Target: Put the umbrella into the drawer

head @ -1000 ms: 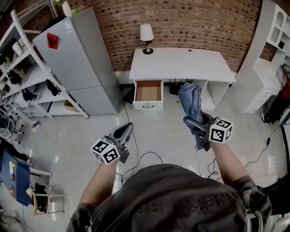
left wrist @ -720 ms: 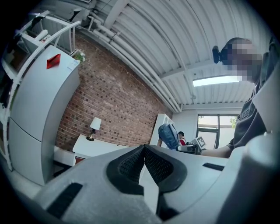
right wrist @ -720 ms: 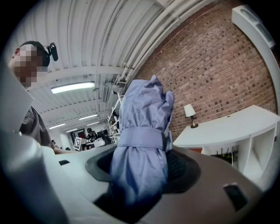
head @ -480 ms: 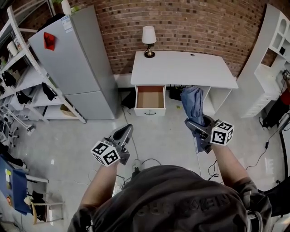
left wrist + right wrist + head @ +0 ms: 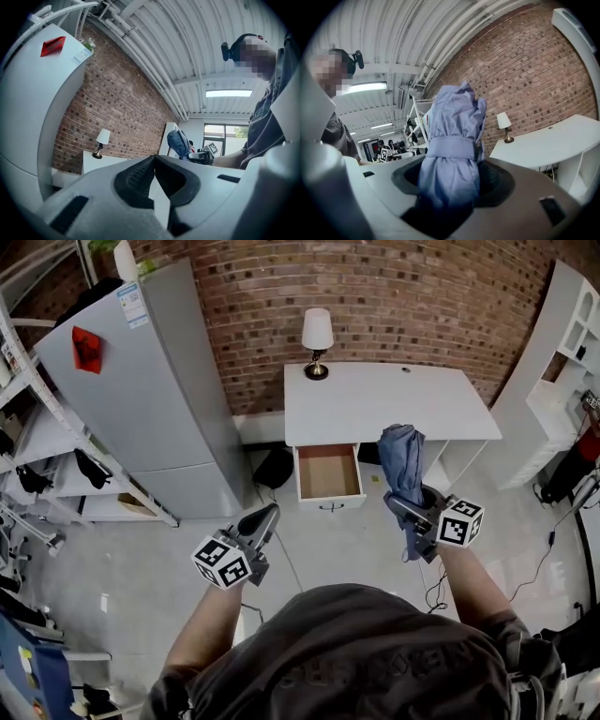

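The whole room sits differently in the head view than a second ago. The grey fridge [image 5: 159, 381] fills more of the left side, and the white desk [image 5: 394, 399] with its lamp [image 5: 317, 334] has slid lower and a little to the right. I take this to mean the person is walking toward the desk.

The drawer [image 5: 328, 472] under the desk's left part stands pulled open as before. Its wooden bottom is bare, and it now lies nearer the grippers than it did.

The umbrella [image 5: 403, 460], folded and strapped in its blue cover, is not in the drawer. It stands upright in the right gripper [image 5: 405, 505], held in the air to the right of the drawer and apart from it. In the right gripper view its pose is unchanged, and the fingers [image 5: 492, 180] are clenched on its lower part just under the strap.

The left gripper [image 5: 263, 517] hangs over the floor on the other side, as it did a second ago. Its fingers [image 5: 140, 176] are pressed together with nothing between them.

For the task, only the gap has closed. The hold looks firm and the drawer needs no opening. What remains, as I judge it, is to bring the umbrella over the open drawer and lay it down flat, since it may not fit upright.
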A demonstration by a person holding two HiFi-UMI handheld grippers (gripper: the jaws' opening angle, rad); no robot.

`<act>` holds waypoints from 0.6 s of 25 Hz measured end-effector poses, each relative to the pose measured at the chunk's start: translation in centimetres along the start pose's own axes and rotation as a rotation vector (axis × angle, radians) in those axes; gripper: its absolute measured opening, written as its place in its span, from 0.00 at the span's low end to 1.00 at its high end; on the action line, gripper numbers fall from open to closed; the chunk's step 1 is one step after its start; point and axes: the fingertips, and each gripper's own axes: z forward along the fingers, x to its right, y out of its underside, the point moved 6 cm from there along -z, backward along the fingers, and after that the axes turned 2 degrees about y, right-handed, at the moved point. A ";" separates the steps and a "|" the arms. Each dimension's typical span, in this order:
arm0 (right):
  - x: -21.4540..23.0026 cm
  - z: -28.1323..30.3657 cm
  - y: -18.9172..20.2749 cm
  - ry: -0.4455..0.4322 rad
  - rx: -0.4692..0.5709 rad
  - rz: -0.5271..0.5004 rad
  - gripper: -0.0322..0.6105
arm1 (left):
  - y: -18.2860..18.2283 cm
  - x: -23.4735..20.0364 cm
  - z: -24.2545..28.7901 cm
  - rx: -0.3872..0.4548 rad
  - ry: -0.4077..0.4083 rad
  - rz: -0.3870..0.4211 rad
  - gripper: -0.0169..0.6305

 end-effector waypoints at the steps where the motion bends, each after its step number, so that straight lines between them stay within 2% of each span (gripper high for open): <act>1: 0.1 1.3 -0.3 0.007 0.005 0.004 0.47 | -0.5 -1.4 0.0 -0.006 0.008 0.003 0.03; 9: 1.9 9.0 -2.4 0.045 0.033 0.030 0.47 | -2.6 -9.6 1.0 -0.049 0.049 0.021 0.03; 15: 5.1 11.4 -3.4 0.040 0.036 0.040 0.47 | -2.4 -12.8 3.6 -0.059 0.032 -0.005 0.03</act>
